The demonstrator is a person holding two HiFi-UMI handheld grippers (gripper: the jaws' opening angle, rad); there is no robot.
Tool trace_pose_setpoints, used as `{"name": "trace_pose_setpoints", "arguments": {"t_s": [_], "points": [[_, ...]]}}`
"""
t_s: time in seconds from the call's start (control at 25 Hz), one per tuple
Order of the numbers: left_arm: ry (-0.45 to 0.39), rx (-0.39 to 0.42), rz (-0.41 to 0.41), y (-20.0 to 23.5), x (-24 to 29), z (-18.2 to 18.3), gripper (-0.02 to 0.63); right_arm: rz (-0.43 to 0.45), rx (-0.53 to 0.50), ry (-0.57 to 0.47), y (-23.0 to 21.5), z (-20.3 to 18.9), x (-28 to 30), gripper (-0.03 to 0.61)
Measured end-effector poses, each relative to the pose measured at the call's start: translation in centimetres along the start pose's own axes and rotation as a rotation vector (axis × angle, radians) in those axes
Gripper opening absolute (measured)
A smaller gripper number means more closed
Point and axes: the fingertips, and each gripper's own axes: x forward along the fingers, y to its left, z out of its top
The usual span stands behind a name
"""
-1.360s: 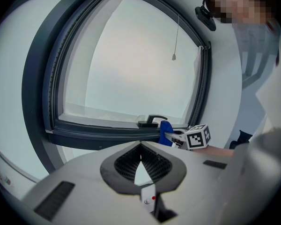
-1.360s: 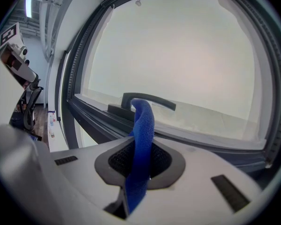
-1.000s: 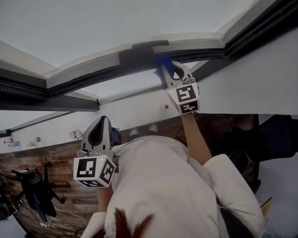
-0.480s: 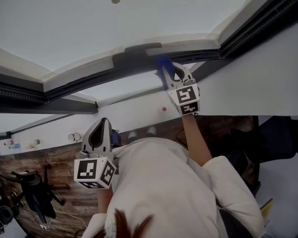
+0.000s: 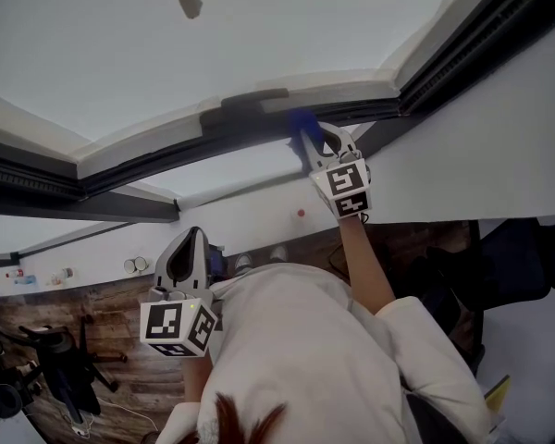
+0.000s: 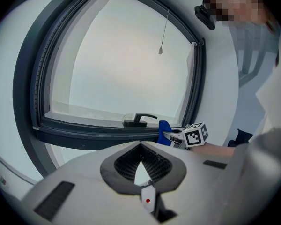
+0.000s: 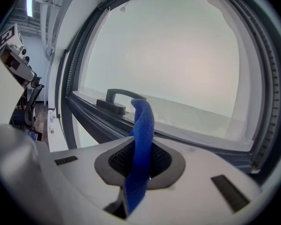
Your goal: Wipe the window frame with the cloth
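Note:
A blue cloth (image 7: 141,144) is pinched upright between the jaws of my right gripper (image 5: 316,141), which is shut on it. Its top end (image 5: 302,121) touches the dark window frame (image 5: 166,146) just right of the window handle (image 5: 255,97). From the left gripper view the same cloth (image 6: 164,130) and the handle (image 6: 139,120) show on the frame's lower rail (image 6: 93,134). My left gripper (image 5: 187,257) hangs low near my chest, well below the frame; its jaws are shut with nothing between them.
The pale window pane (image 5: 166,44) fills the upper half, with a pull cord weight (image 5: 189,3) hanging before it. A white sill (image 5: 259,213) runs under the frame. On the wooden floor stands a black office chair (image 5: 60,377).
The right gripper with the cloth has edged slightly up along the frame by the handle. The view has tilted a little. The left gripper stays where it was.

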Motion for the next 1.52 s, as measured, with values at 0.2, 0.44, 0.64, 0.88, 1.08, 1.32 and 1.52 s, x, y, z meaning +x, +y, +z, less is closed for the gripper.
{"name": "trace_pose_setpoints", "arguments": {"t_s": [0.2,0.44,0.64,0.88,1.08,1.32,1.52], "points": [[-0.006,-0.001,-0.008,-0.8,0.2,-0.2,0.009,-0.013,0.003,0.004,-1.3,-0.4,-0.4,0.044],[-0.011,-0.001,-0.001,-1.0,0.0,-0.4,0.009,-0.039,0.005,0.006,-2.8,-0.9,-1.0,0.044],[-0.017,0.001,-0.001,-1.2,-0.1,-0.4,0.009,-0.063,0.010,0.009,-4.1,-1.4,-1.4,0.044],[-0.023,0.004,0.000,-1.2,-0.3,-0.3,0.008,-0.088,0.014,0.013,-5.4,-1.9,-1.9,0.044],[-0.035,0.010,0.003,-1.2,-0.3,0.1,0.009,-0.114,0.019,0.021,-6.7,-2.4,-2.5,0.044],[-0.051,0.018,0.007,-1.2,-0.1,0.5,0.009,-0.152,0.031,0.034,-8.8,-3.2,-3.2,0.044],[-0.058,0.020,0.009,-1.2,0.0,0.8,0.009,-0.176,0.038,0.034,-9.9,-3.6,-3.7,0.044]]}}
